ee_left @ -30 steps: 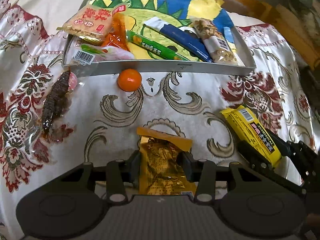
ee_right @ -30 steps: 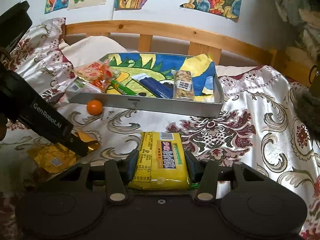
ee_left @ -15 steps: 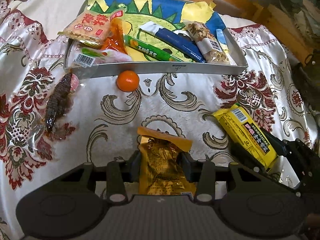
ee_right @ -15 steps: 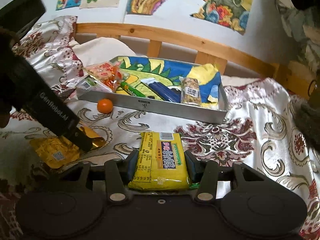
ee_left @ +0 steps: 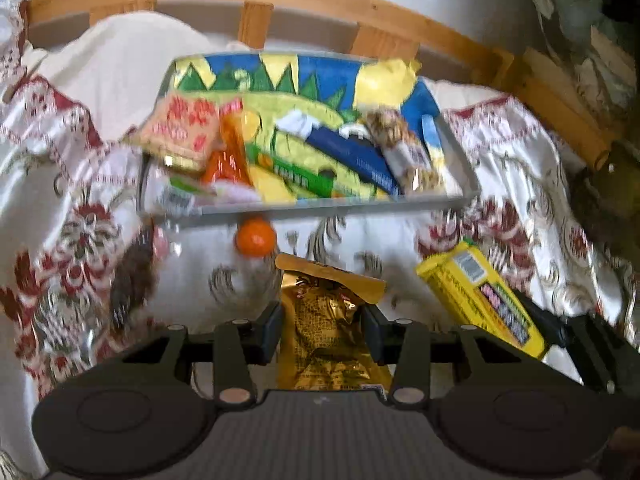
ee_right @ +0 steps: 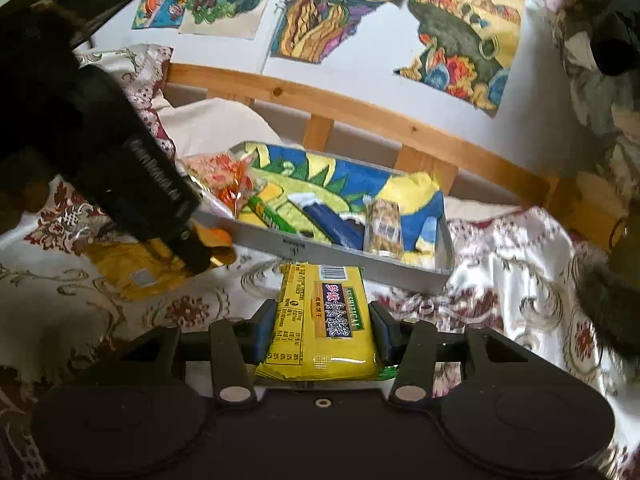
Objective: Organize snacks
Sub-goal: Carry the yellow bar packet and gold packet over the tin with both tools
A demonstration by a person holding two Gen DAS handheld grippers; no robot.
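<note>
Left gripper (ee_left: 322, 326) clamps gold packet (ee_left: 328, 336) across middle; right gripper (ee_right: 318, 330) clamps yellow pack (ee_right: 320, 320) likewise. Both above bedspread, near tray (ee_left: 320, 205). Light, crinkly, probably slippery; contents likely crushable, so gentle squeeze.

Wooden headboard (ee_right: 360, 116), paintings (ee_right: 344, 8) above.
</note>
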